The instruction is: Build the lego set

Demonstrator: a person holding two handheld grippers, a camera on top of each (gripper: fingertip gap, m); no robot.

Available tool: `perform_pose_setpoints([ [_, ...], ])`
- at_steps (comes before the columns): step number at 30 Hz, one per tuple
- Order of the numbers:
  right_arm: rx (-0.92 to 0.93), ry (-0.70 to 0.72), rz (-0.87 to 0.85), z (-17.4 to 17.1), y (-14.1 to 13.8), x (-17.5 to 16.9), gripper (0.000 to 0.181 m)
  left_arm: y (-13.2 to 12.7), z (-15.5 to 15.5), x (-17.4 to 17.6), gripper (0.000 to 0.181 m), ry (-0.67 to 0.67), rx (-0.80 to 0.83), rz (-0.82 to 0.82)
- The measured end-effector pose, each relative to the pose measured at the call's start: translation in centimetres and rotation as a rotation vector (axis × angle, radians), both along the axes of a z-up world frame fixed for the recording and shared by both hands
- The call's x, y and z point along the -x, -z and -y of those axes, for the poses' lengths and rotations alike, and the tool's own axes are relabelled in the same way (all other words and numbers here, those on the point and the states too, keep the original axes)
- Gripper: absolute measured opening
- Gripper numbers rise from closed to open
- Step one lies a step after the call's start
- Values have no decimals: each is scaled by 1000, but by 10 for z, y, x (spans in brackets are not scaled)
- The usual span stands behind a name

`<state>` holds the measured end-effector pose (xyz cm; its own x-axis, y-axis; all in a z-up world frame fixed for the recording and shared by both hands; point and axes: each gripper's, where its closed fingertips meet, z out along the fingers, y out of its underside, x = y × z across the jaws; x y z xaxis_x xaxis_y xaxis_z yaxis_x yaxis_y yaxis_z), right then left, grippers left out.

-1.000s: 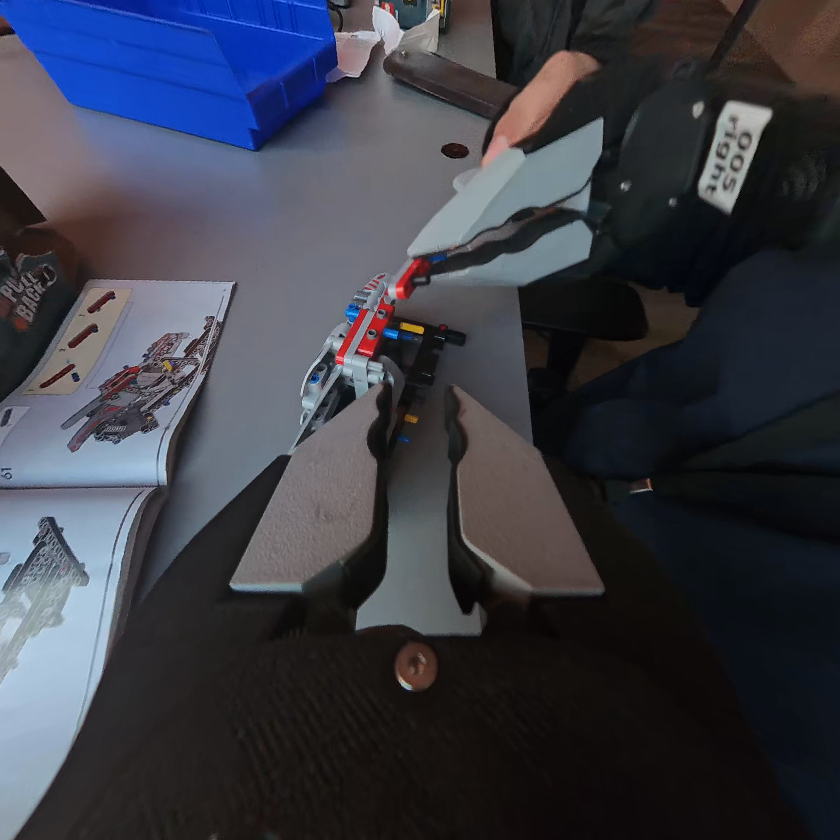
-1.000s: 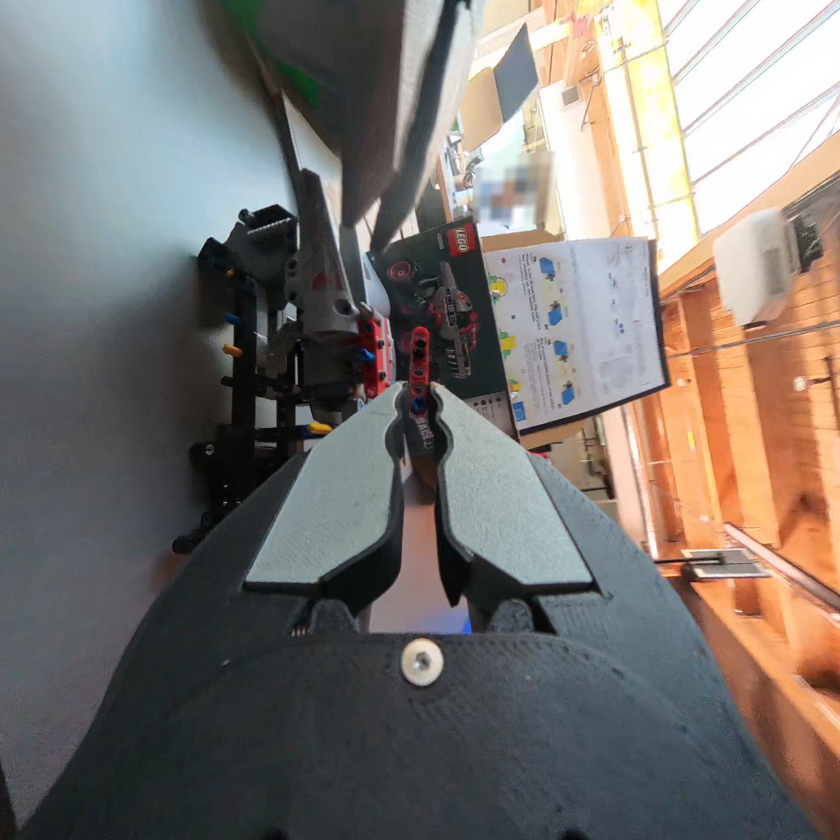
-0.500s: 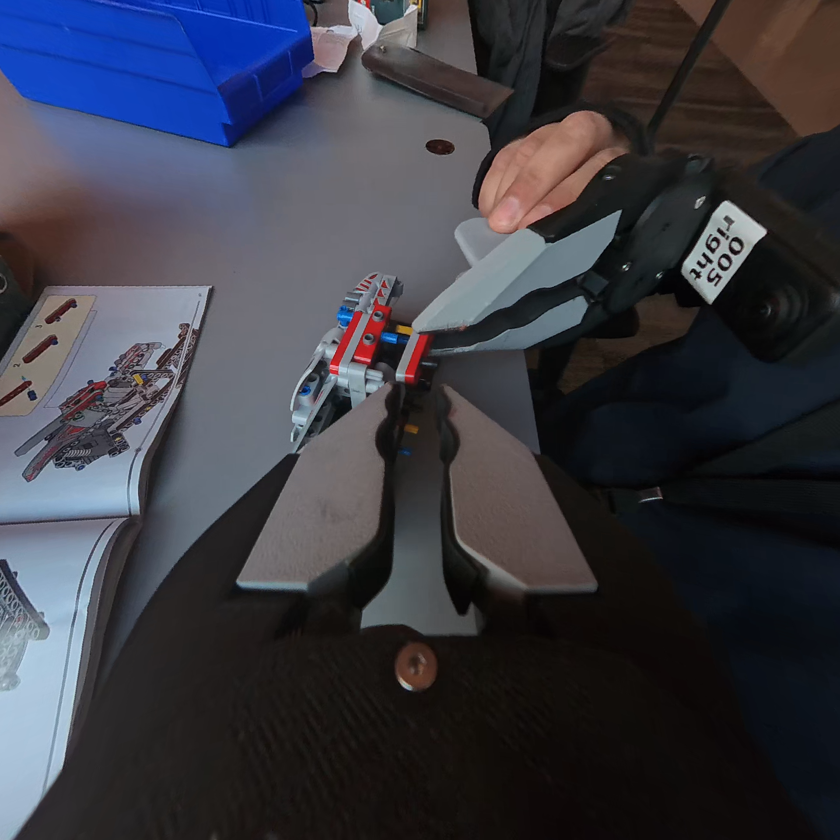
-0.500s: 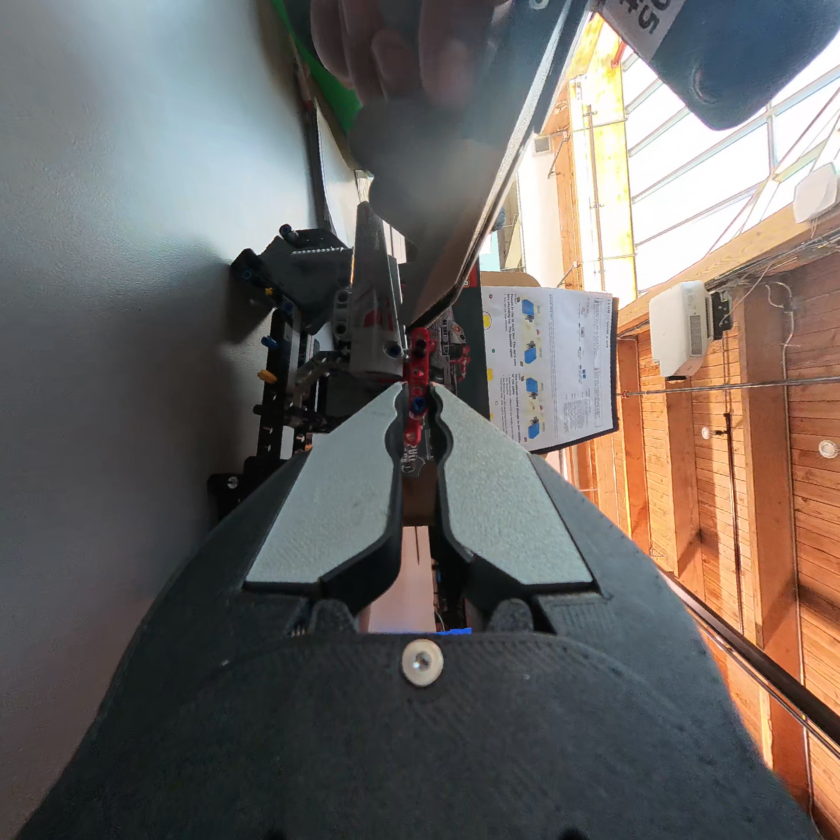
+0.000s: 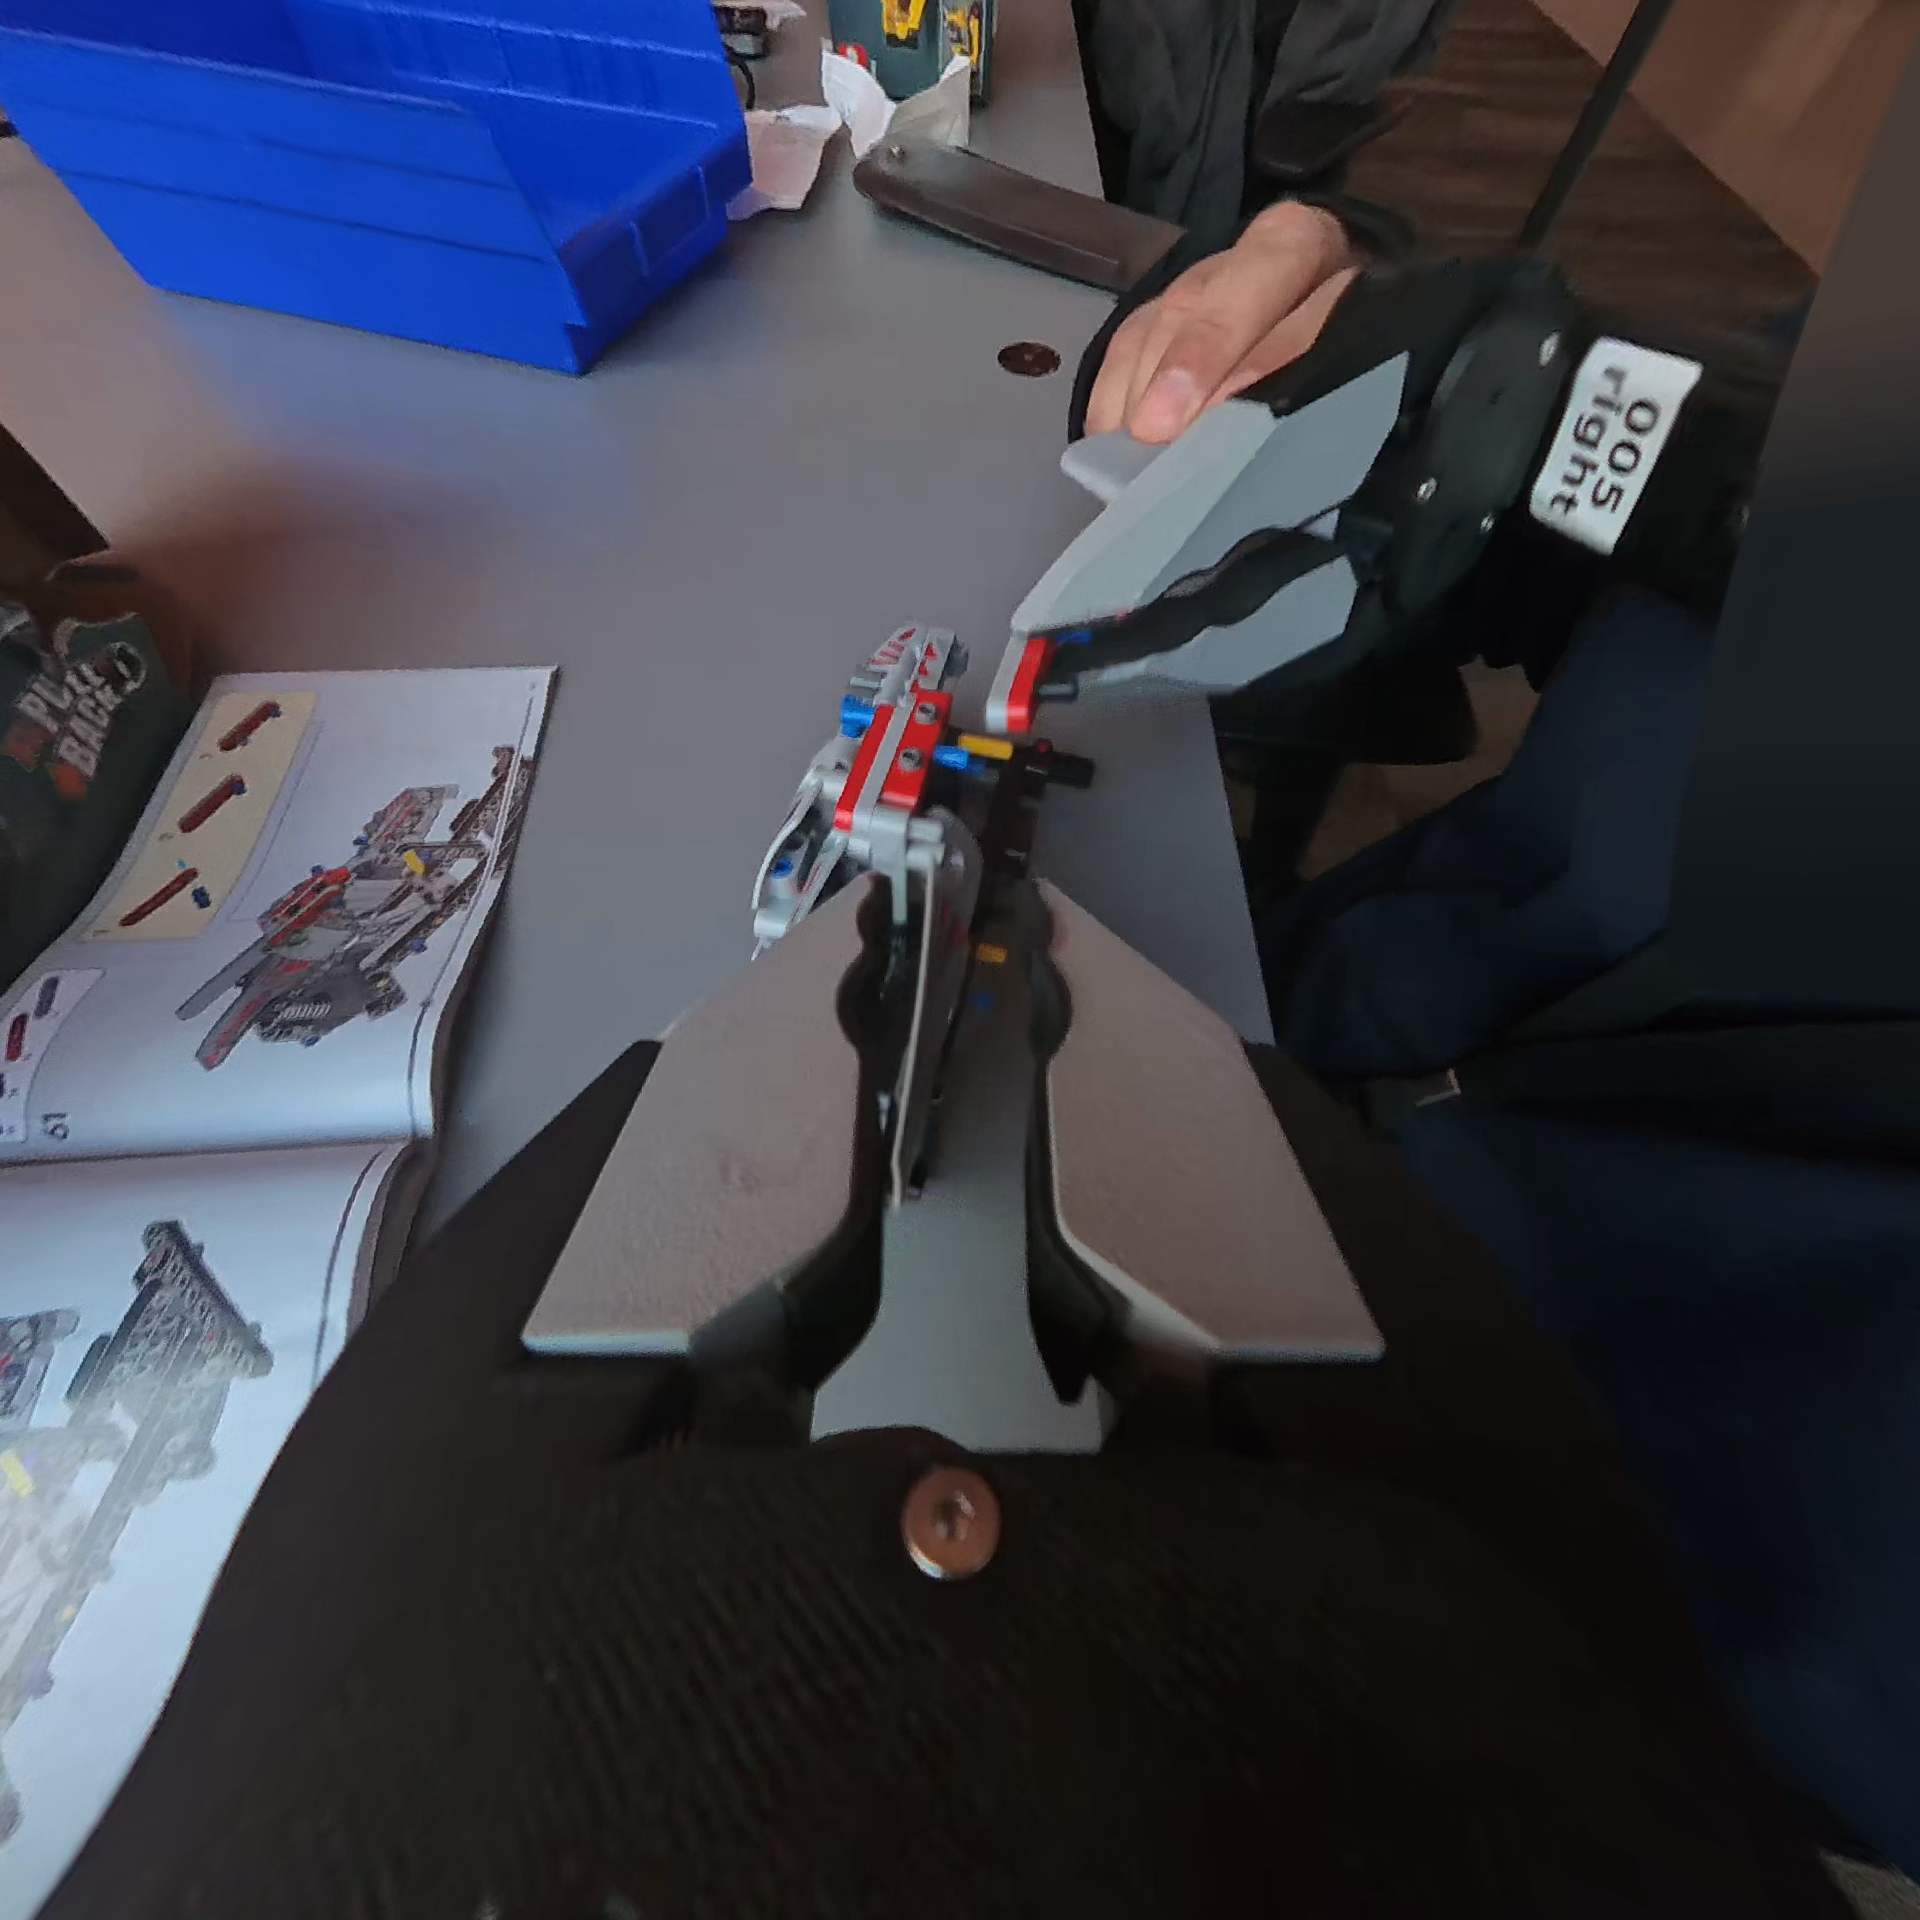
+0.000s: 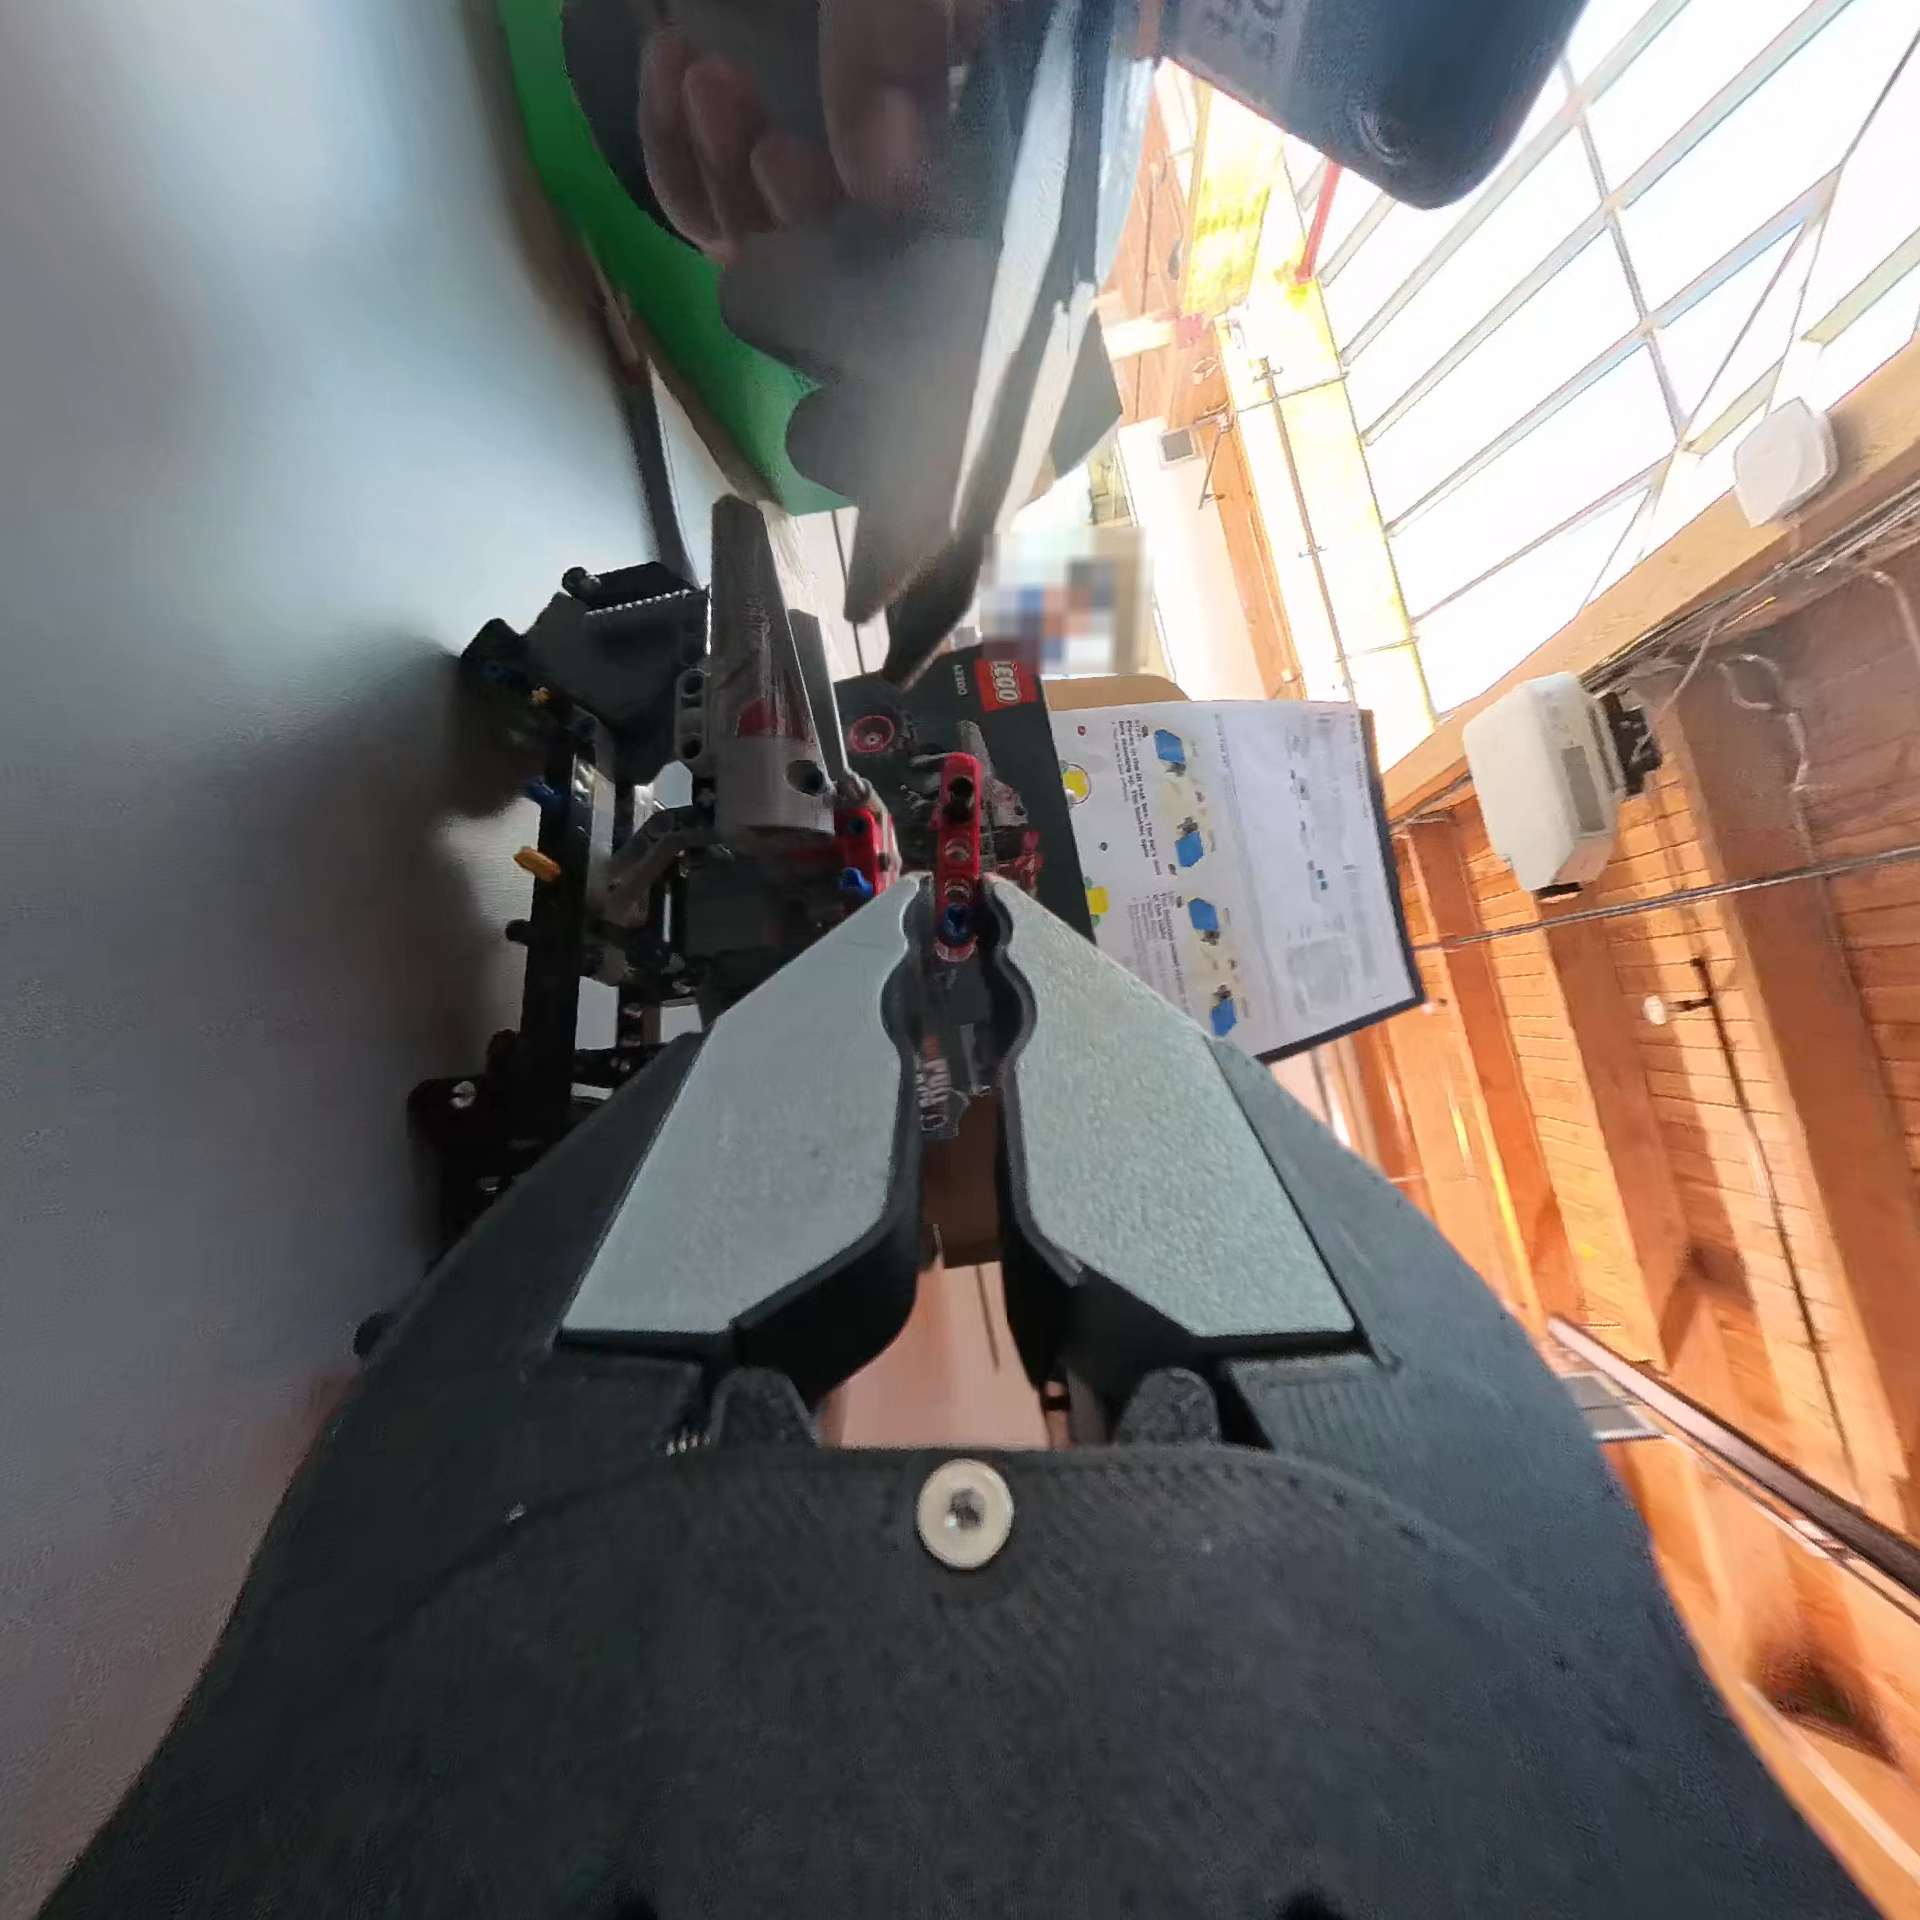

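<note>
Right now the left gripper (image 5: 951, 914) has its jaws narrowed around the rear end of the half-built lego model (image 5: 883, 790), a grey, red and black frame that stands on the grey table (image 5: 623, 499) close to its near edge; the fingertips sit on either side of the dark rear section, and a thin grey panel runs back between the pads. Whether they actually press on the model is hard to tell from the left wrist view, though the gap is small and the model fills it. Further off in that view, the right gripper (image 5: 1039, 665) comes in from the right, held by a bare hand (image 5: 1205, 332), with its jaws closed on a short red beam (image 5: 1023, 681). The beam's free end hangs just beside the model's red side piece, apart from it by a sliver. From the right wrist view the same red beam (image 6: 956, 852) pokes out past the fingertips, blue pins showing in its holes, next to the model's grey cone-shaped panel (image 6: 758, 717). An open instruction booklet (image 5: 270, 894) lies to the left of the model, a blue bin (image 5: 416, 177) stands at the far side of the table, and a dark lego box (image 6: 997, 769) stands behind the model.
</note>
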<state>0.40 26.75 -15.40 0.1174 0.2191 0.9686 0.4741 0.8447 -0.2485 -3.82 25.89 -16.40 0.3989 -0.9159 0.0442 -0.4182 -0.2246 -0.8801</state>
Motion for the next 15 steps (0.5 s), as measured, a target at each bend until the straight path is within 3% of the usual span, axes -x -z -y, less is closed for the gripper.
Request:
perform_pose_setpoints([
  [4,59,-8,-3,-2,8,-6,5,16,-10,26,25,-90,-18,-108],
  [9,37,-5,15,0,14,-6,5,34,-9,17,24,-79,0,-160],
  [15,-5,20,15,3,11,-9,5,20,-1,1,24,-55,-52,-156],
])
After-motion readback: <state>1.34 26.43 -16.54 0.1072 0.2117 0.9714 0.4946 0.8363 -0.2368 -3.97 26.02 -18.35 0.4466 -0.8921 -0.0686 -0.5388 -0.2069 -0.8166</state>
